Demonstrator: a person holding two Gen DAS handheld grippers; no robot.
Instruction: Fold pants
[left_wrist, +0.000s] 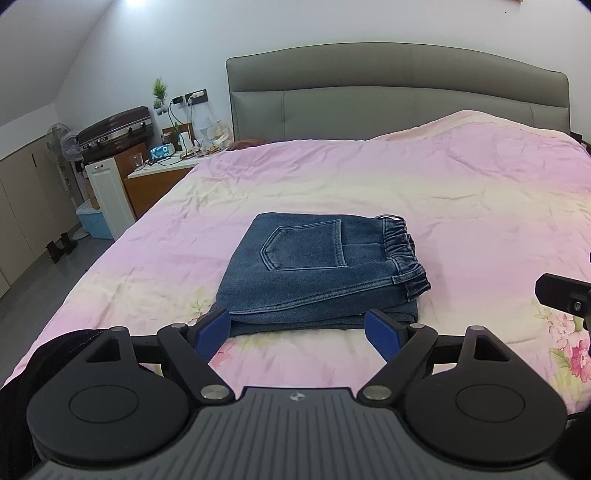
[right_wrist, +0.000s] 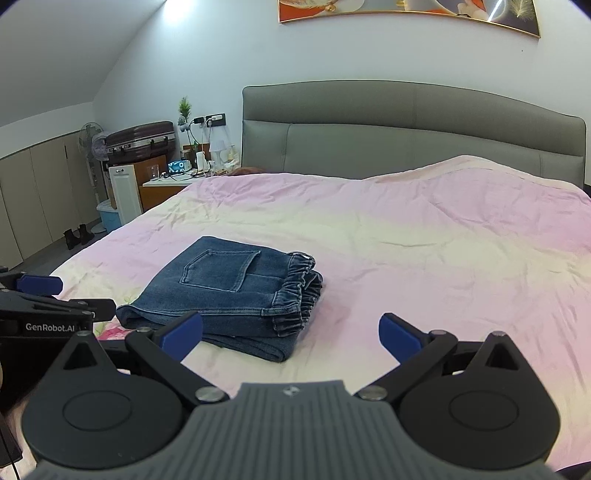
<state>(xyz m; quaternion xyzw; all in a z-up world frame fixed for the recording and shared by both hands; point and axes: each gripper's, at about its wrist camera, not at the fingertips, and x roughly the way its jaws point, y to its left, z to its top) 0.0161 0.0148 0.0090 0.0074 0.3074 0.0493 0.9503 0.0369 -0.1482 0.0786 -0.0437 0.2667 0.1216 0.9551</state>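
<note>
Blue denim pants (left_wrist: 317, 269) lie folded into a compact stack on the pink bedspread (left_wrist: 461, 206), back pocket up and elastic waistband to the right. My left gripper (left_wrist: 295, 328) is open just in front of the stack's near edge, with nothing between its blue pads. From the right wrist view the same pants (right_wrist: 229, 291) sit ahead and to the left. My right gripper (right_wrist: 291, 332) stands open near the stack's right corner, holding nothing. The left gripper (right_wrist: 40, 291) shows at the left edge of that view.
A grey padded headboard (left_wrist: 399, 96) closes the far side of the bed. Left of the bed stand a cluttered nightstand (left_wrist: 162, 173), a white cabinet (left_wrist: 107, 195), a dark suitcase (left_wrist: 114, 129), a fan (left_wrist: 62, 144) and a blue bin (left_wrist: 92, 218). A picture (right_wrist: 406, 11) hangs above.
</note>
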